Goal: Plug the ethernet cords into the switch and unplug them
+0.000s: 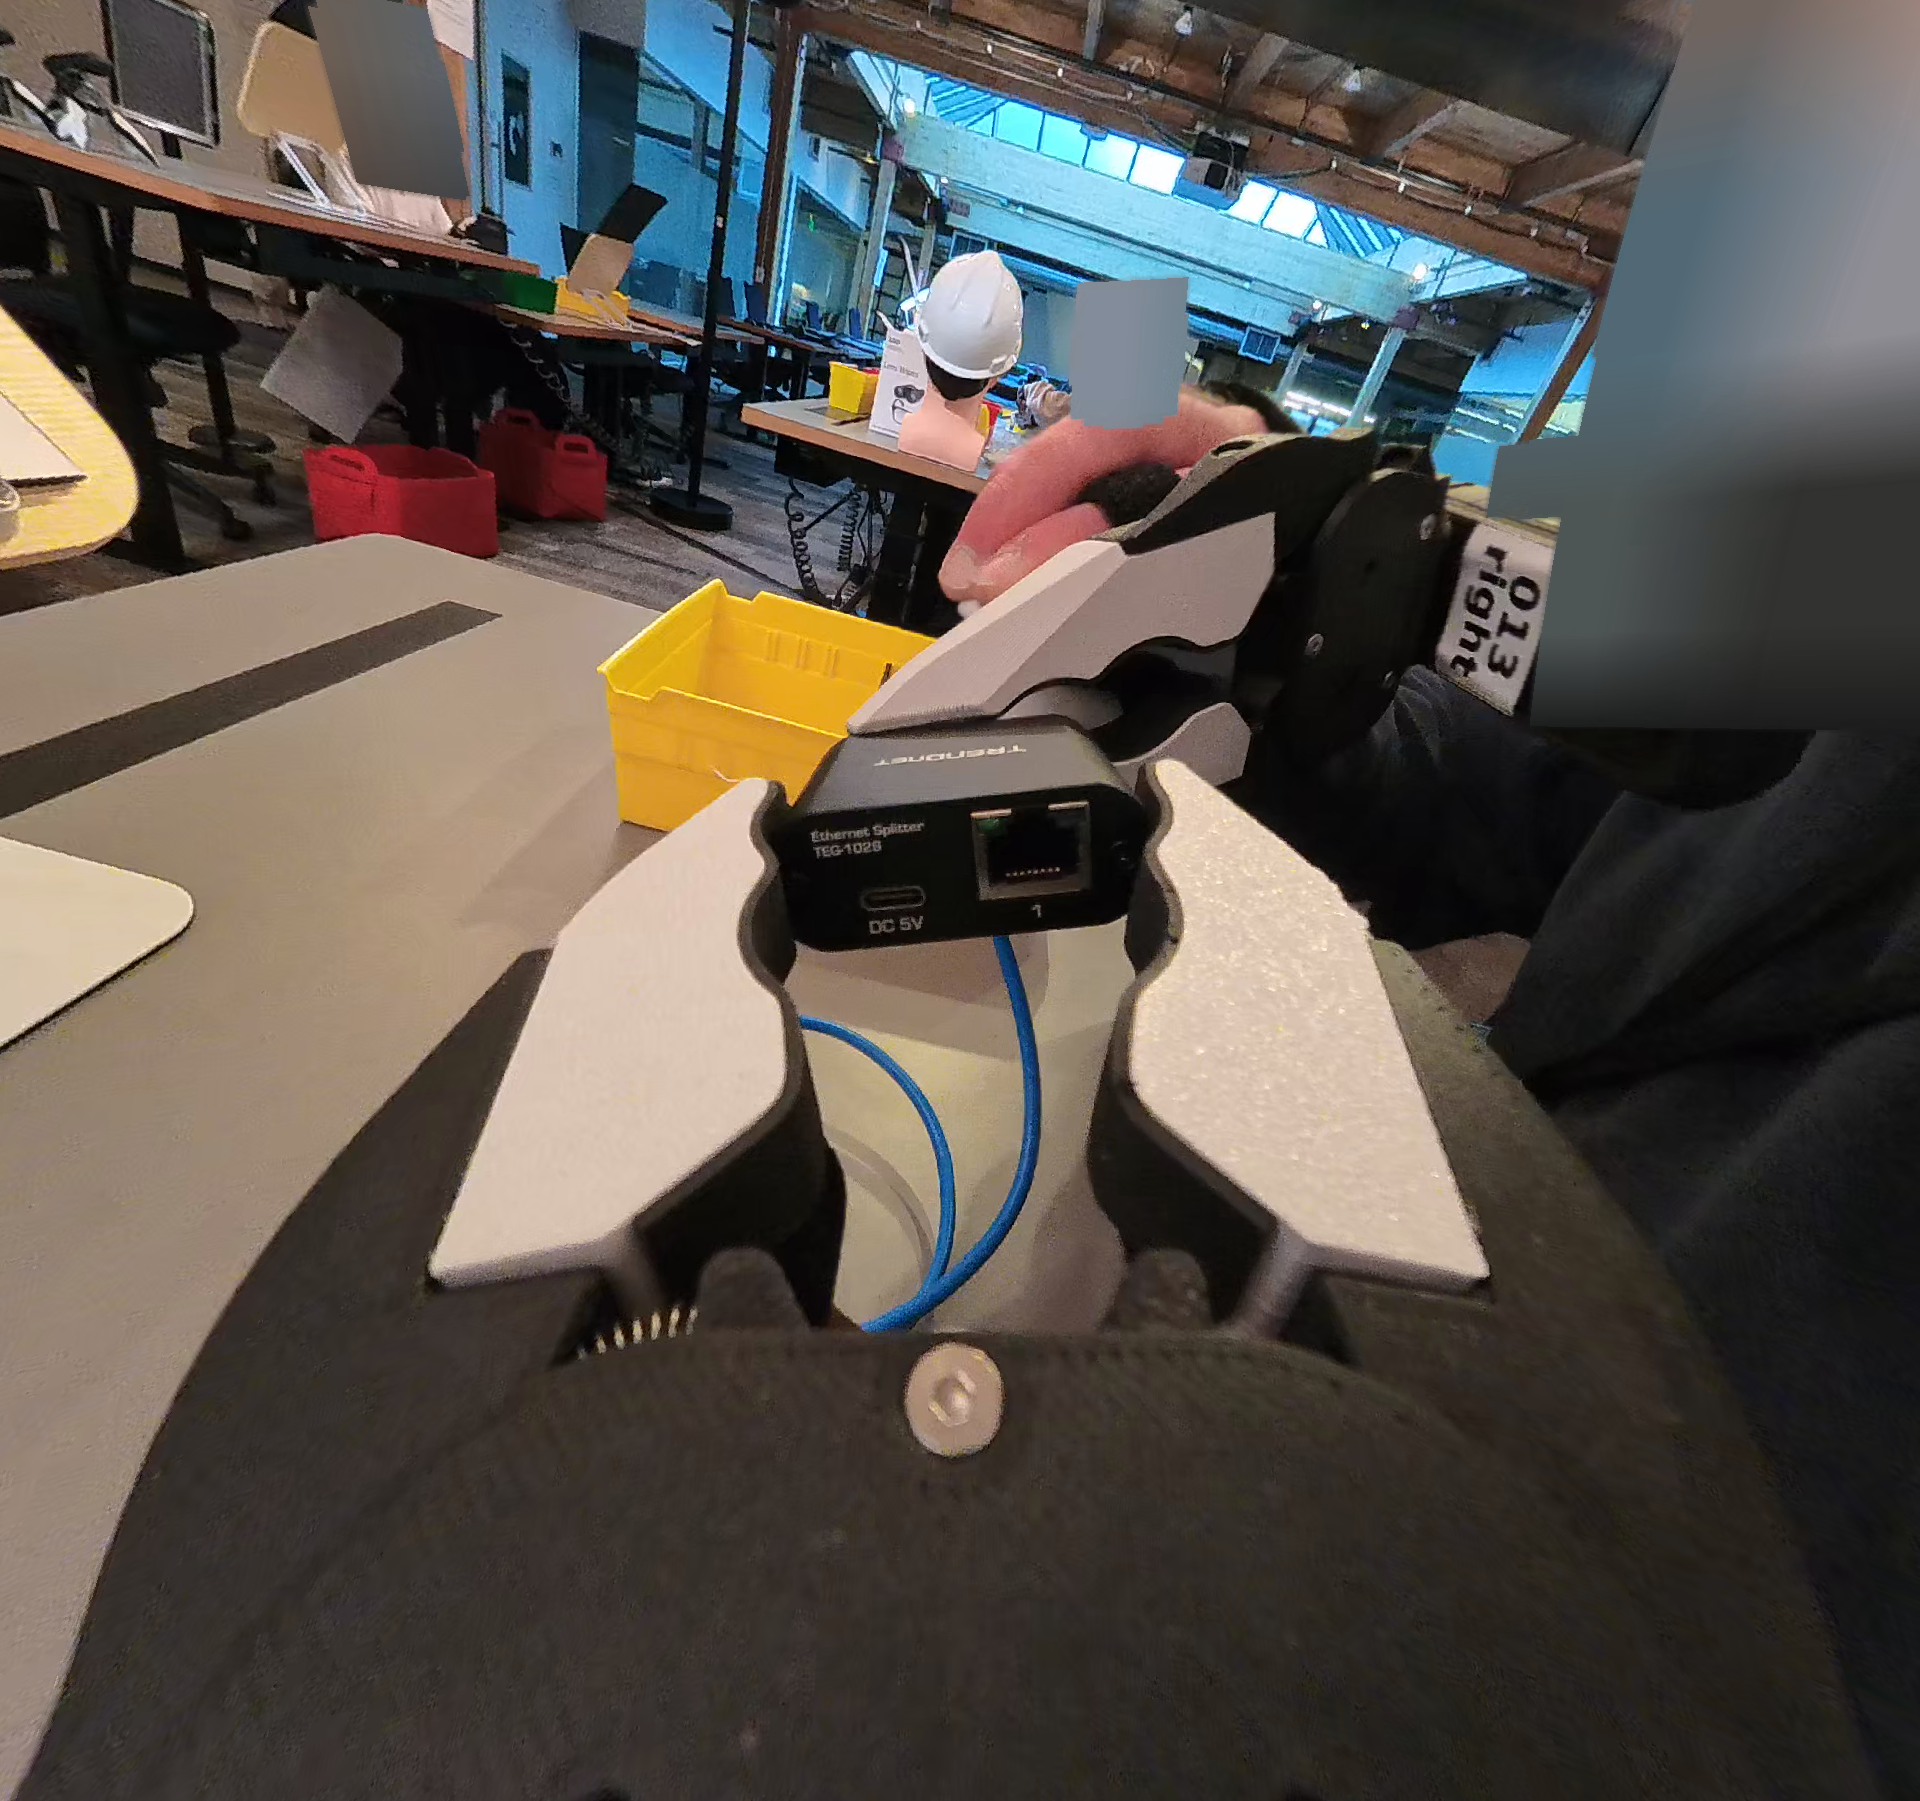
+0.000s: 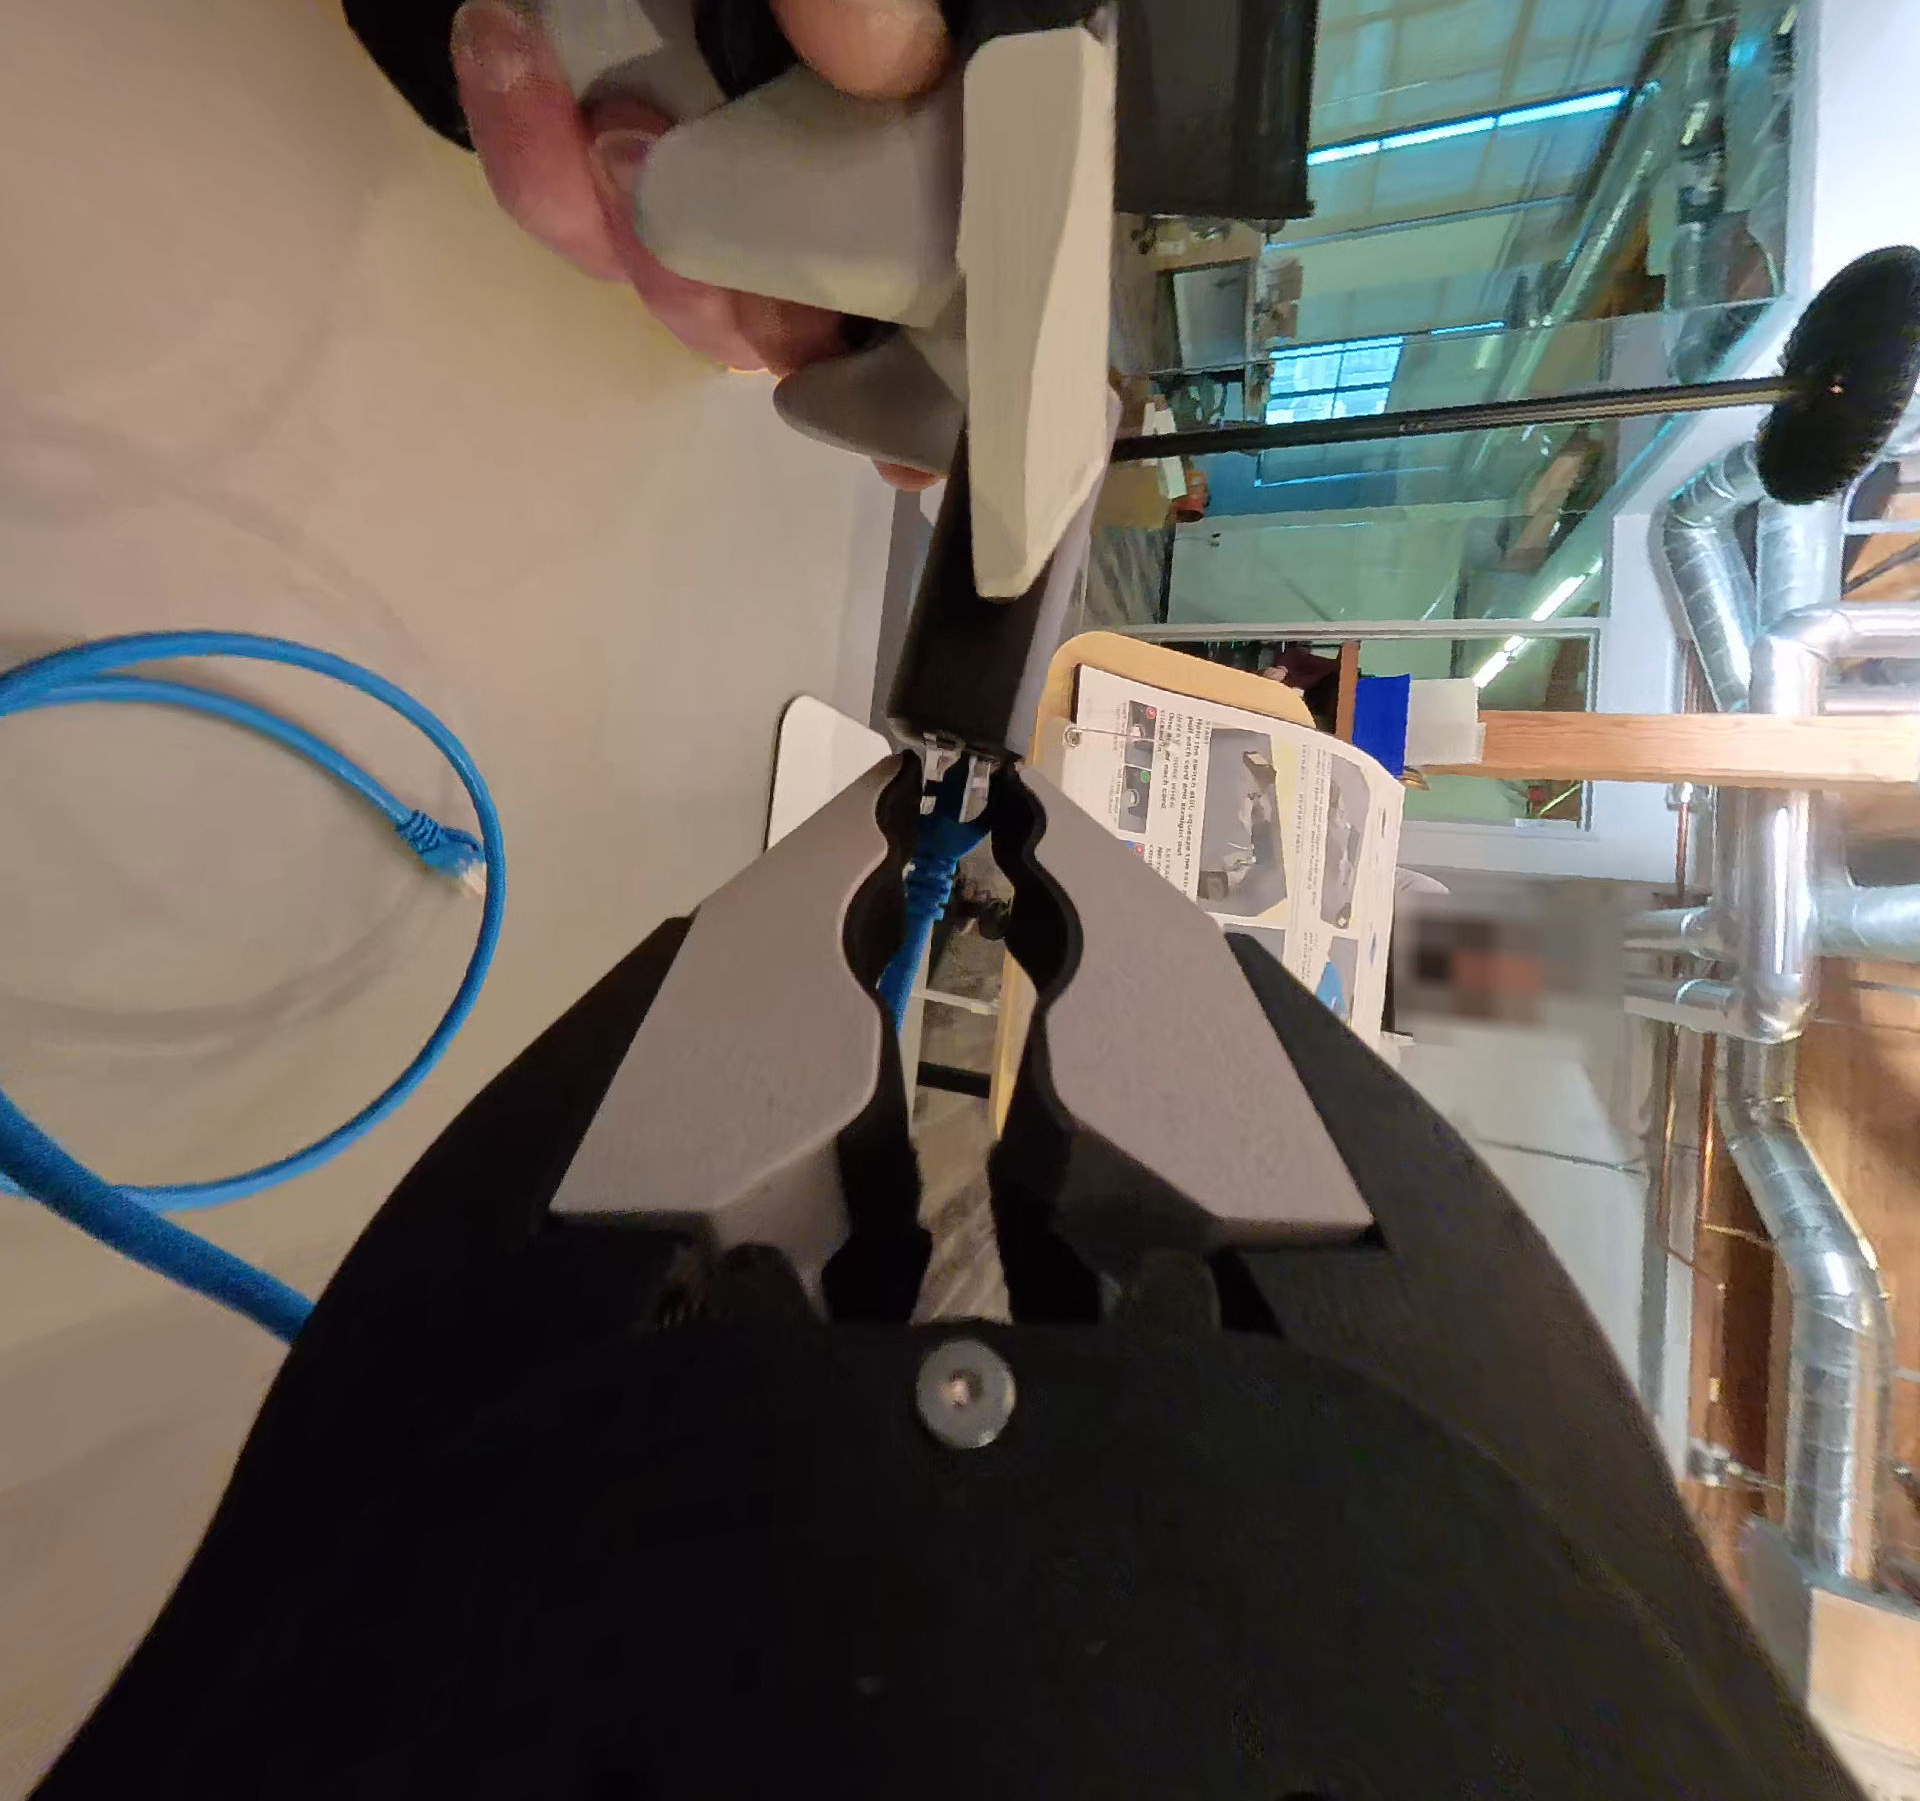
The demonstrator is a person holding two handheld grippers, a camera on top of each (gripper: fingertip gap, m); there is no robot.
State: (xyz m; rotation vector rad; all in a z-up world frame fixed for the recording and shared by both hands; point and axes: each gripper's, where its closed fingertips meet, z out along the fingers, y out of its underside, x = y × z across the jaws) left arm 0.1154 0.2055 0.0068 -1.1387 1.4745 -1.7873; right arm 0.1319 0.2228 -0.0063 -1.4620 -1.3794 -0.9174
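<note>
My left gripper (image 1: 961, 816) is shut on the black switch (image 1: 935, 878) and holds it by its sides above the grey table (image 1: 312, 868). The empty port on its near end faces the camera. In the right wrist view the switch (image 2: 956, 650) points at me, and my right gripper (image 2: 961, 775) is shut on the blue ethernet plug (image 2: 940, 816), which sits at the switch's far-end port. The right gripper also shows behind the switch in the left wrist view (image 1: 1039, 650). The blue cord (image 1: 1023, 1076) hangs below. Its free plug (image 2: 447, 847) lies on the table.
A yellow bin (image 1: 727, 702) stands on the table just behind the switch. A white flat pad (image 1: 73, 920) lies at the left. An instruction sheet on a board (image 2: 1226, 816) stands beyond the table edge. A person's dark clothing (image 1: 1714, 1024) fills the right. Left and right tips are no more than a few centimetres apart.
</note>
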